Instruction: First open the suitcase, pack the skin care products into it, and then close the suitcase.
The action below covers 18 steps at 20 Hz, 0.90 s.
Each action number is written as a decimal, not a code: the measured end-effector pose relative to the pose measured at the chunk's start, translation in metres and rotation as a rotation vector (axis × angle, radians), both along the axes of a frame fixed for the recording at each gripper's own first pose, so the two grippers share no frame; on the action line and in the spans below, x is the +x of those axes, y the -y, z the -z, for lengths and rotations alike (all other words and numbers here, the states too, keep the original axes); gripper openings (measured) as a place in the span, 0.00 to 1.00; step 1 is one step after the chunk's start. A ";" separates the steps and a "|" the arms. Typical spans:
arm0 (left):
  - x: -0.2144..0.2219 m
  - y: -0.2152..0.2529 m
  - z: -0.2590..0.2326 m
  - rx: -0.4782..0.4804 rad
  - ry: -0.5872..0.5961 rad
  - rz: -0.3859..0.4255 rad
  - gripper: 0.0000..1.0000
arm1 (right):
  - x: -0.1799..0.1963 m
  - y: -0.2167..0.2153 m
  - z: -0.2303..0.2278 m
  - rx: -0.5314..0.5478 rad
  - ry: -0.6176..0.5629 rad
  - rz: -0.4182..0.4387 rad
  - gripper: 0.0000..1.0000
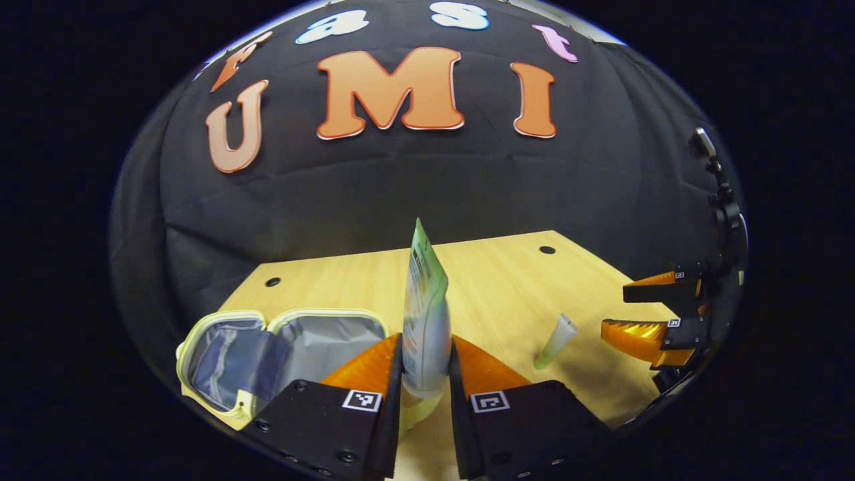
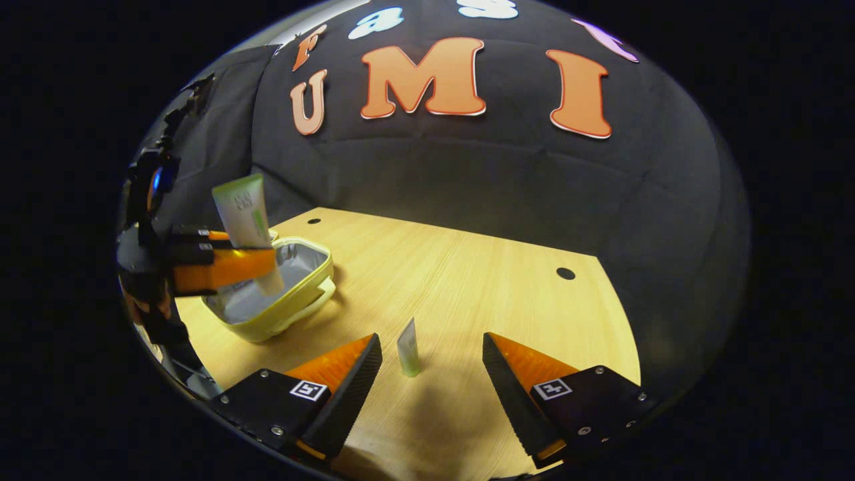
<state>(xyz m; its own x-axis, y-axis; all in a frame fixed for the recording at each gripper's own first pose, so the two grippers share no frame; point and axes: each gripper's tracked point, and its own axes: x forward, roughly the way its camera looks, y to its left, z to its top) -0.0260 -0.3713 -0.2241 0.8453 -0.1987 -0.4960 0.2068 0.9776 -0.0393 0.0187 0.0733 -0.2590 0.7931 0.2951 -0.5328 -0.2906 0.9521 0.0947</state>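
In the left gripper view, the left gripper (image 1: pixel 425 374) has its two fingers pressed on both sides of a large tube (image 1: pixel 425 314), so it is grasping this tube firmly. The tube stands nearly upright between the fingers, with its flat crimped end up and its pale cap end down, and it is lifted above the wooden table (image 1: pixel 494 280). To the left of the fingers lies the suitcase (image 1: pixel 267 354), a small pale yellow case with a grey lining, which is open with its two halves spread flat on the table. Further to the right on the table there is a small tube (image 1: pixel 556 341), tilted, and beyond it at the edge of the view the right gripper (image 1: pixel 651 314) with its fingers apart. In the right gripper view, the right gripper (image 2: pixel 431 374) is released, its fingers wide apart with nothing between them touching. The small tube (image 2: pixel 408 347) stands on the table (image 2: pixel 467 267) just ahead of the gap between the fingers, apart from both of them. At the left side of this view the left gripper (image 2: pixel 227 264) holds the large tube (image 2: pixel 246 224) over the open suitcase (image 2: pixel 287 294), the lower end of the tube hanging over the grey inside. I cannot tell if the tube touches the lining.
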 end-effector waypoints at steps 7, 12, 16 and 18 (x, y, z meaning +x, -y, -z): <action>-0.020 -0.070 0.015 0.077 -0.085 -0.134 0.34 | 0.015 -0.028 0.056 -0.002 -0.075 -0.104 0.94; -0.026 -0.115 0.030 0.102 -0.153 -0.201 0.34 | 0.024 -0.048 0.091 -0.012 -0.133 -0.130 0.76; -0.022 -0.138 0.042 0.116 -0.182 -0.197 0.34 | 0.029 -0.056 0.101 -0.025 -0.146 -0.108 0.57; -0.020 -0.147 0.051 0.102 -0.202 -0.188 0.35 | 0.033 -0.055 0.100 -0.035 -0.145 -0.081 0.37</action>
